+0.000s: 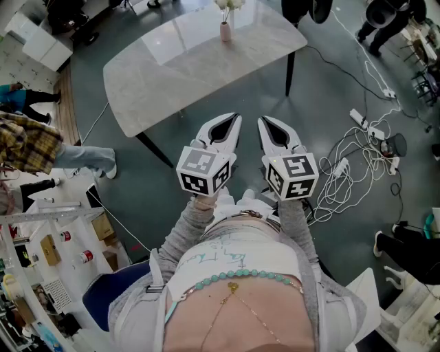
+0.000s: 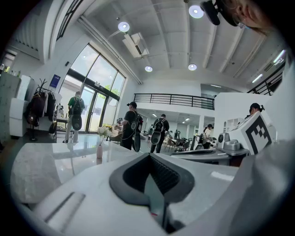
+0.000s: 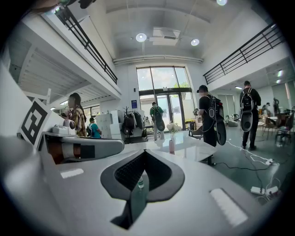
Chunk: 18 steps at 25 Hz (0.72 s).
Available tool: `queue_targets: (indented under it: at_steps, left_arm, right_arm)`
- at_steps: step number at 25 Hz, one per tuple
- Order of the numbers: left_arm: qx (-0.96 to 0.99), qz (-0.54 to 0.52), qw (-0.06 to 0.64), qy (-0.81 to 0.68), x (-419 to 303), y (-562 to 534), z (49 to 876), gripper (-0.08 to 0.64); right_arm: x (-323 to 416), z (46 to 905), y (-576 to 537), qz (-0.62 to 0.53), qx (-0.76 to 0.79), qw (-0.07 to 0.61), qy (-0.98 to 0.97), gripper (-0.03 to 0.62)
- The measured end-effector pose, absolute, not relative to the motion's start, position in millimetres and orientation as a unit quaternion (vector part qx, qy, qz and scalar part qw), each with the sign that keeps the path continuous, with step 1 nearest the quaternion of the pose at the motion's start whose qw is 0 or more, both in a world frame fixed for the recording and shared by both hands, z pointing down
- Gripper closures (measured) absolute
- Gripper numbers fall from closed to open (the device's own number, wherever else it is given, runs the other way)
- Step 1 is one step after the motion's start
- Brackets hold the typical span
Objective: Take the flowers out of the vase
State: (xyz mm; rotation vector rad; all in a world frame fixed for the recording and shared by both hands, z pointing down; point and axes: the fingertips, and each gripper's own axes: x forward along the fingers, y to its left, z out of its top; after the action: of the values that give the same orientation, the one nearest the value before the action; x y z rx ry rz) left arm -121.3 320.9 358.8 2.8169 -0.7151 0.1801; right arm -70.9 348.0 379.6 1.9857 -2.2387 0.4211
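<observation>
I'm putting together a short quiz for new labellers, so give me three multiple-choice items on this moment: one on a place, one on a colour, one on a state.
1. Where is the vase?
A. Upright on the far part of the table
B. Tipped over at the near edge
C. Between a gripper's jaws

2. What colour is the vase?
A. Black
B. Pink
C. Blue

3. How do the left gripper and the right gripper stand?
A. Both wide open
B. One open, one shut
C. Both shut, with nothing in them

Answers:
1 A: the head view shows it standing on the tabletop, well beyond both grippers.
2 B: its body is pale pink under the white flowers.
3 C: each gripper view shows its jaws together and empty.
</observation>
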Motion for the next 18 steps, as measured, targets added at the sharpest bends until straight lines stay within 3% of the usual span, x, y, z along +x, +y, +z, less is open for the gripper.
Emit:
queue_targets:
  at_steps: [18]
  left_arm:
    - [0.955,0.071,0.133,-0.255,-102.9,331.3,372.5,0.560]
  right_arm:
    - [-49.6,387.0,347.3,0.148,0.623,0.060,-0.766,0.566]
